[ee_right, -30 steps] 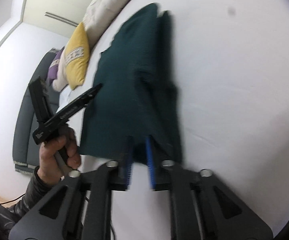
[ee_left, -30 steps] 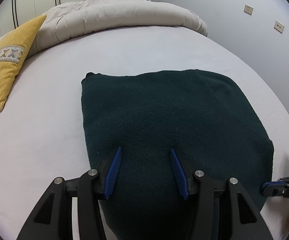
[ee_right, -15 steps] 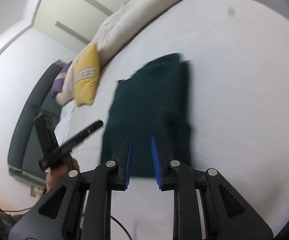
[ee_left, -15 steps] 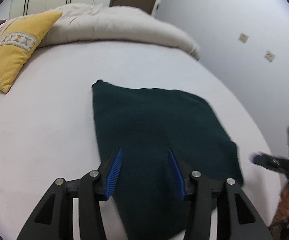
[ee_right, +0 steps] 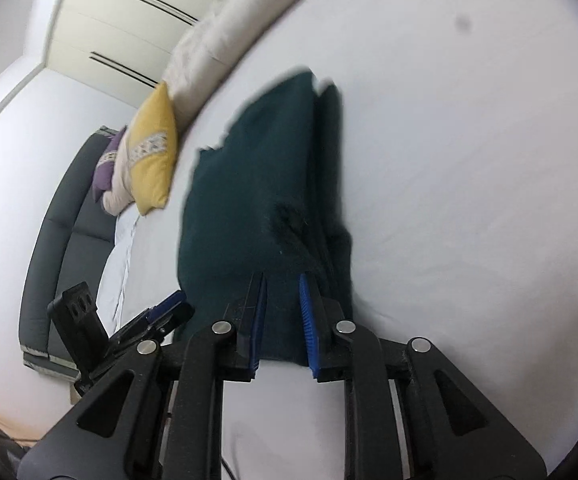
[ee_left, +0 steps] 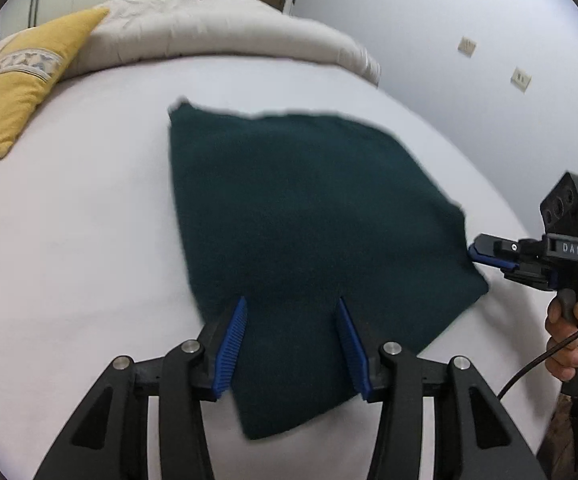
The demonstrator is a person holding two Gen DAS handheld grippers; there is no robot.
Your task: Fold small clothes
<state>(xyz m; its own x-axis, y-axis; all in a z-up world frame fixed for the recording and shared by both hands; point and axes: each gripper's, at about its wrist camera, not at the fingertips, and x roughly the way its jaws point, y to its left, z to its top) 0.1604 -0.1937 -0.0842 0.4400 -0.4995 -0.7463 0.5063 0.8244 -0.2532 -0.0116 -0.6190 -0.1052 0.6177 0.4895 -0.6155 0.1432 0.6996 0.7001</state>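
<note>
Left tongs (ee_left: 291,344) spread over dark green garment (ee_left: 309,216), right tongs (ee_right: 283,322) part-spread astride its edge on bed (ee_left: 69,220): mid-fold, next needing 2 firm pinches.

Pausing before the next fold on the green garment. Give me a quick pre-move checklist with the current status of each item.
1. Left tongs open: ok. The jaws stand wide apart over the near edge of the green garment.
2. Right tongs gripping the garment: cannot tell. Fabric sits between the pads, but contact is unclear.
3. Garment flat on the sheet: ok. No raised bunching shows in the left wrist view.
4. Folded edges aligned: not ok. The right wrist view shows the layers offset at the far end.
5. Room around the garment: ok. The yellow pillow and duvet lie apart from it.
</note>
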